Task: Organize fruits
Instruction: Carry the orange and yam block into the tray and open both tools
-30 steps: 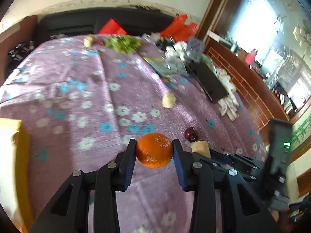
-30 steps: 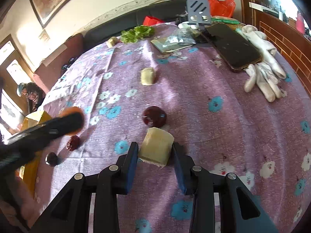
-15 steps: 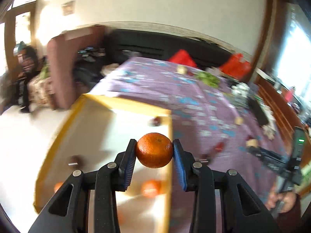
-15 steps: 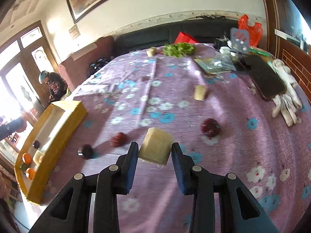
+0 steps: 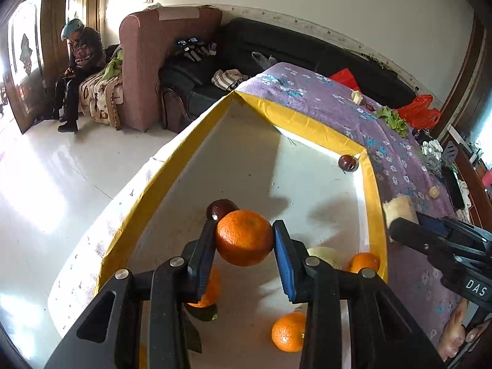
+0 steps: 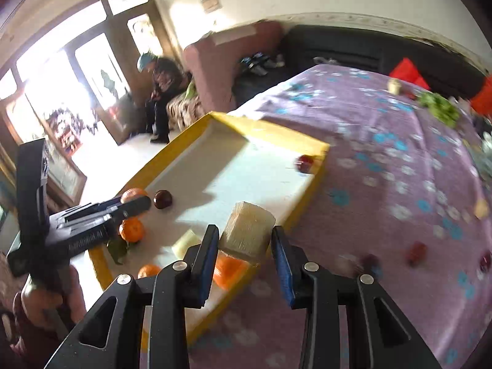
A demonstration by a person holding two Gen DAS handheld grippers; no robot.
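Held orange: an orange (image 5: 244, 241) is clamped between the blue pads of the left gripper (image 5: 244, 253), hanging above the tray's white floor
Held block: a pale fibrous block (image 6: 247, 231) is pinched in the right gripper (image 6: 243, 256), over the tray's near yellow rim
Tray: a yellow-walled tray (image 5: 310, 128) with a white floor sits at the edge of the table, on the purple flowered cloth (image 5: 335, 107)
Tray contents, oranges: three loose ones in the left wrist view, one under the left finger (image 5: 209, 289), one near the bottom (image 5: 287, 332), one by the right wall (image 5: 364, 262)
Tray contents, dark red fruits: two, one just behind the held orange (image 5: 221, 208), one in the far corner (image 5: 348, 163)
Tray contents, other: one pale round piece (image 5: 325, 255) beside the right-wall orange, one green leaf (image 5: 204, 313)
On the cloth: blurred dark red fruits (image 6: 415, 253) outside the tray, a pale chunk (image 5: 434, 191), green lettuce (image 5: 393, 118) at the far end
Room: a seated person (image 5: 80, 70) by the pink armchair (image 5: 160, 64)
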